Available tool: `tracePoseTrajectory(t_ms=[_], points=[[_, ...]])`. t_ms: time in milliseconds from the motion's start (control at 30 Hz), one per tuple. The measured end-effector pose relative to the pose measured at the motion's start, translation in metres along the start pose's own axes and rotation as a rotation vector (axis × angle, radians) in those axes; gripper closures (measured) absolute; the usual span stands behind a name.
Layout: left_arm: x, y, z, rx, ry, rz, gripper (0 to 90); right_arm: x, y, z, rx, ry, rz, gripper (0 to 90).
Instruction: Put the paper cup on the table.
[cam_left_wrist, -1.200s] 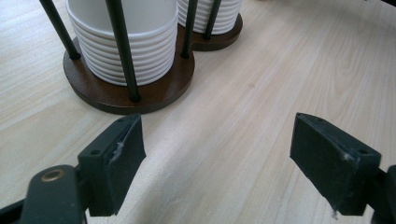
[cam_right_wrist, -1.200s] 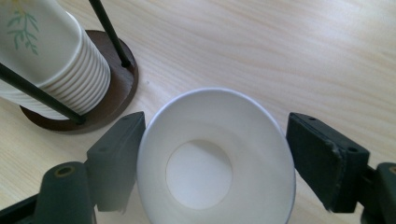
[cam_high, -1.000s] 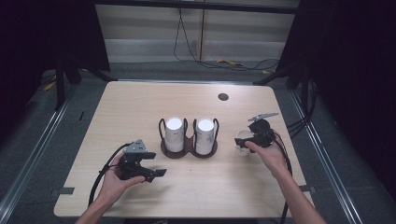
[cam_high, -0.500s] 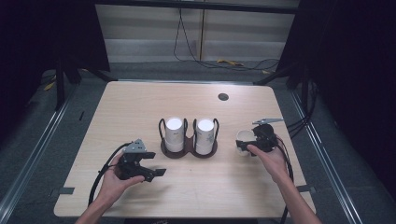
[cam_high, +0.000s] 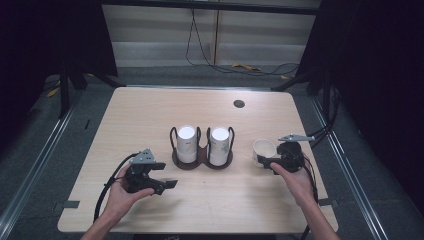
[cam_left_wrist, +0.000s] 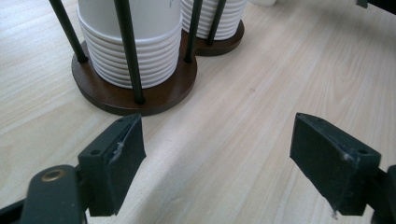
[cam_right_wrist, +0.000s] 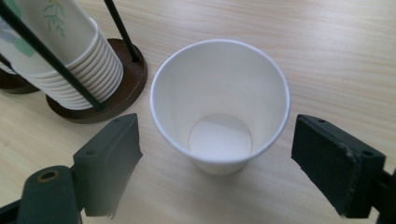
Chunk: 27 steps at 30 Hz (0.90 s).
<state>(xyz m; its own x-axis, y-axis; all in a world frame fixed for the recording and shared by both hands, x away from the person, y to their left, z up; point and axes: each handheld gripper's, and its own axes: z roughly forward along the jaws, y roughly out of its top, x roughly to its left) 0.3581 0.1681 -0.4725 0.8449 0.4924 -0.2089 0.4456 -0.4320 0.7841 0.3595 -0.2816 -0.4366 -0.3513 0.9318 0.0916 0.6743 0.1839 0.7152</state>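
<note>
A single white paper cup (cam_high: 263, 150) stands upright and empty on the table, right of a dark wooden cup holder (cam_high: 202, 161). The holder carries two stacks of paper cups (cam_high: 186, 142) (cam_high: 220, 144). My right gripper (cam_high: 266, 162) is open, with a jaw on either side of the cup (cam_right_wrist: 219, 107) and a gap to each. In the right gripper view (cam_right_wrist: 219, 142) neither jaw touches the cup. My left gripper (cam_high: 167, 184) is held open and empty near the front left. It points at the holder's base (cam_left_wrist: 135, 95) and the nearer stack (cam_left_wrist: 135, 51).
The light wooden table (cam_high: 150, 115) has a small dark round grommet (cam_high: 239, 103) at the back right. Black wire posts (cam_left_wrist: 128, 51) rise around each stack. Cables trail from both grippers toward the table's front and right edges.
My right gripper has levelled out and drawn back a little to the right, while the single cup stays in place. The left gripper has not moved.
</note>
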Motion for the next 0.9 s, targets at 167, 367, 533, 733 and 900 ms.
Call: tracePoseTrajectory(t_ms=[167, 367, 533, 733, 900], points=[[0.001, -0.002, -0.005, 0.003, 0.013, -0.007, 17.8, 0.005, -0.013, -0.013, -0.030, -0.008, 0.000, 16.3], [0.002, -0.003, -0.006, -0.004, 0.018, -0.063, 18.1, 0.018, -0.032, -0.030, -0.079, 0.011, 0.009, 18.4], [0.000, -0.008, -0.003, 0.013, 0.037, -0.057, 19.6, 0.032, -0.053, -0.034, -0.131, 0.031, 0.018, 19.5], [-0.006, -0.014, 0.003, 0.015, 0.045, -0.042, 23.6, 0.054, -0.068, -0.026, -0.121, 0.086, -0.034, 18.8], [-0.005, -0.020, 0.003, 0.021, 0.057, -0.065, 21.2, 0.049, -0.072, -0.013, -0.071, 0.092, -0.022, 18.8]])
